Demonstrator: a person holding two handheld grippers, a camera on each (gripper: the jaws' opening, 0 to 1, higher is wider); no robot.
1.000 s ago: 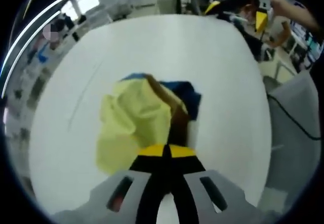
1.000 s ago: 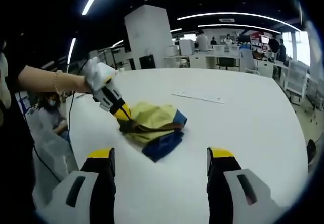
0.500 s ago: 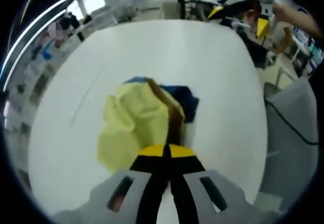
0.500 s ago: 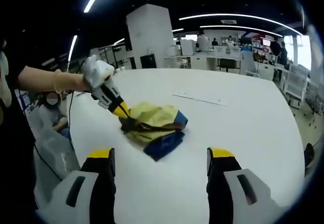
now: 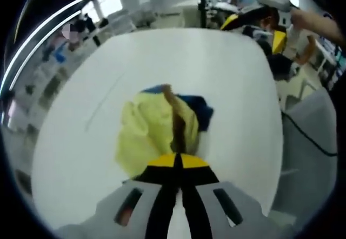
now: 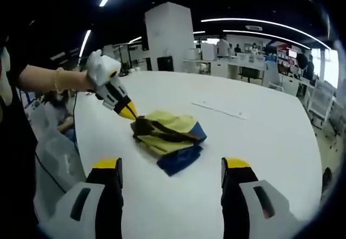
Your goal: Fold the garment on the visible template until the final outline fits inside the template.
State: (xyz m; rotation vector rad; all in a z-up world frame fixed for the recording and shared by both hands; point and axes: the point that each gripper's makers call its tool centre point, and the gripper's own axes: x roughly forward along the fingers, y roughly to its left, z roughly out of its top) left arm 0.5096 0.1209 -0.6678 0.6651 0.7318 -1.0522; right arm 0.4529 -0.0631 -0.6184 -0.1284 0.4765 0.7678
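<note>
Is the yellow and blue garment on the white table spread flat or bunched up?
Bunched up: the garment lies crumpled in a heap, folds overlapping.

A big white worktop [image 6: 259,136] with round corners takes up most of the room. A thin line [image 6: 220,109] is marked on it, far from the edge. Behind it stands a tall white pillar [image 6: 168,36]. Long ceiling lights [image 6: 246,32] glow overhead. Desks and chairs [image 6: 246,71] sit at the back. A black cable [image 5: 305,136] hangs beside the worktop.
</note>
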